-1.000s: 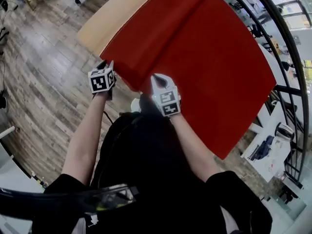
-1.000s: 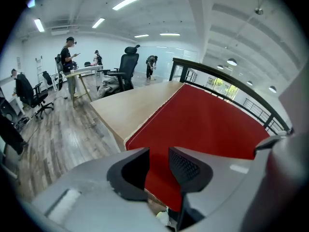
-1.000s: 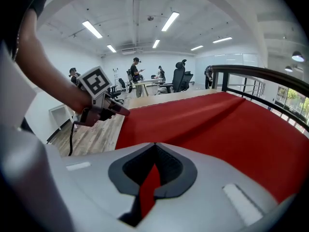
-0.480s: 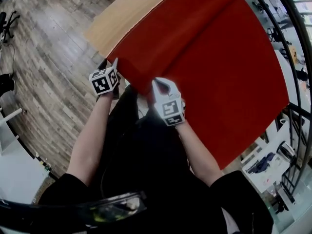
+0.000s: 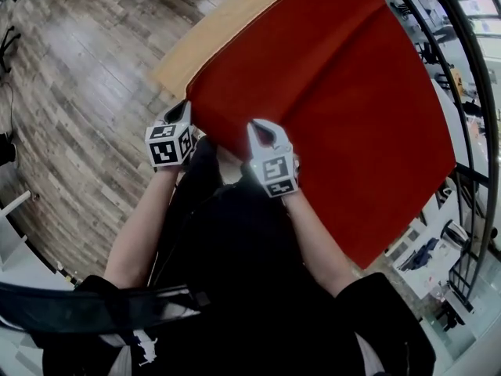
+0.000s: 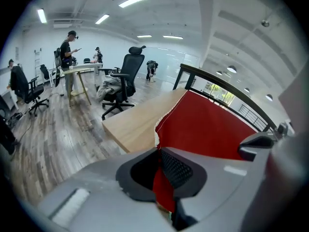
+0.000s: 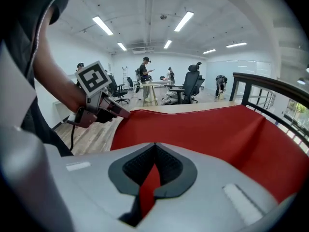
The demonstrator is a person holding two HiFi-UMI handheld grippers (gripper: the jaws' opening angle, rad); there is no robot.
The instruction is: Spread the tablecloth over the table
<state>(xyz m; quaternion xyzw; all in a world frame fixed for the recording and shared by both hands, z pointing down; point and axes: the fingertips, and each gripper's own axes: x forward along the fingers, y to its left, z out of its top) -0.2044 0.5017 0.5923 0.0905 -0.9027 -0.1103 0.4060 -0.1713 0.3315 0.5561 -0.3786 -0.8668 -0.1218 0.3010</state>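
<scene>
A red tablecloth (image 5: 337,92) lies over most of a light wooden table (image 5: 211,37), leaving a bare wood strip along the far left side. At the near left corner of the cloth, my left gripper (image 5: 183,110) has just been closing. In the left gripper view, a fold of red cloth (image 6: 163,190) is pinched in my left gripper (image 6: 161,164). My right gripper (image 5: 260,128) is shut on the near edge a little to the right. In the right gripper view, a red strip (image 7: 148,190) runs between the pads of my right gripper (image 7: 154,167). The left gripper (image 7: 107,108) also shows there.
A black railing (image 5: 470,131) curves along the table's right side. Wood-plank floor (image 5: 70,116) lies to the left. A black office chair (image 6: 126,79) and a second table with people (image 6: 71,50) standing at it are further off in the room.
My left gripper has gone from beside the cloth's near left corner onto it and closed on the edge. My right gripper has kept its hold. Both hands have shifted slightly along the table's near side.
</scene>
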